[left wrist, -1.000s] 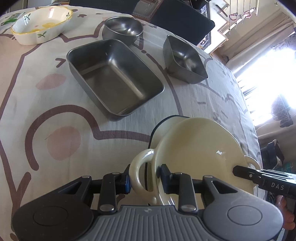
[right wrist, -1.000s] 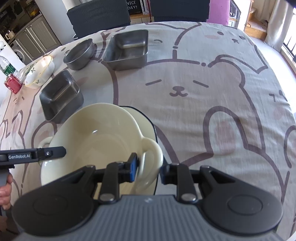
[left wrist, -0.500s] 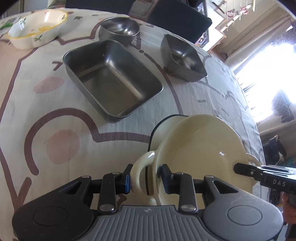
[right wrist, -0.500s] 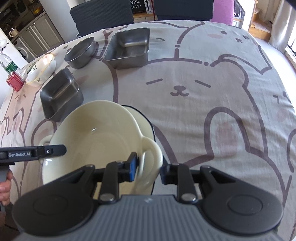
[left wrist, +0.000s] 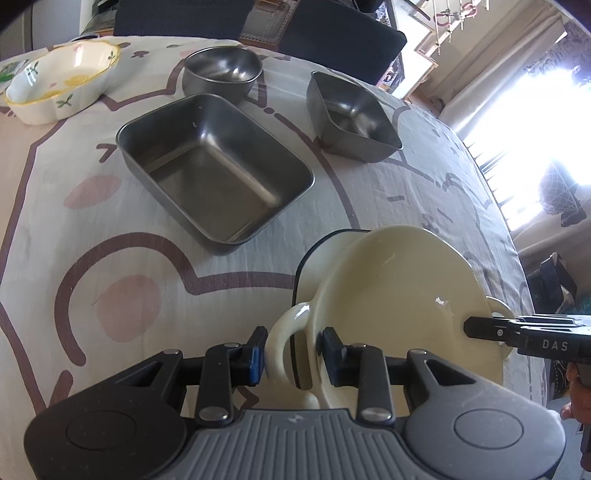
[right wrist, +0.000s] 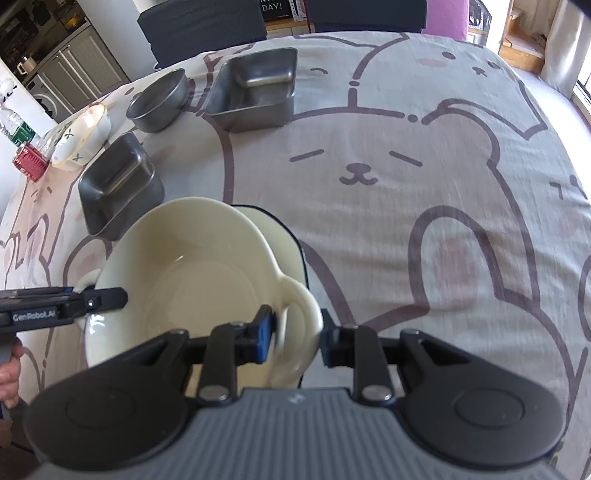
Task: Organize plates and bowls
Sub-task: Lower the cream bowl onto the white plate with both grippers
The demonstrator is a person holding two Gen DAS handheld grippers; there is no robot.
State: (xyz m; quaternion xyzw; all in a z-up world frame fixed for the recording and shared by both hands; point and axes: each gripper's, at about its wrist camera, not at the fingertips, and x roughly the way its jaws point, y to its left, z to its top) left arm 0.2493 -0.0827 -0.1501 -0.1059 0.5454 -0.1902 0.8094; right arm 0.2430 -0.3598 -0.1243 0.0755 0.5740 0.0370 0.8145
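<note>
**Both grippers clamped on the cream bowl's handles**

Left gripper (left wrist: pixel 292 356): jaws closed on one loop handle of the cream bowl (left wrist: pixel 402 295), pads on either side of the loop. Right gripper (right wrist: pixel 295 338): same on the opposite handle, blue pad inside the loop, black pad just outside it. Each gripper's finger tip also shows in the other camera, at the far handle.

Cream bowl sits tilted, over a white dark-rimmed dish (right wrist: pixel 275 236) that shows behind and under it. Whether the bowl rests on that dish or is held just above it, I can't tell. Both are at the near edge of the tabletop (right wrist: pixel 406 155) (bear-print cloth over it).

Rest of the dishes, toward the far side:
- large steel rectangular tray (left wrist: pixel 214 170), just beyond the cream bowl, upright, empty
- small square steel tray (left wrist: pixel 351 118), beside the large tray, apart from it
- round steel bowl (left wrist: pixel 221 72), behind the large tray, close to its far corner
- floral ceramic bowl (left wrist: pixel 61 86), near the far left corner
- red container (right wrist: pixel 29 162) at the tabletop edge past the floral bowl (right wrist view only)

Dark chair backs (right wrist: pixel 203 26) stand along the far edge.
</note>
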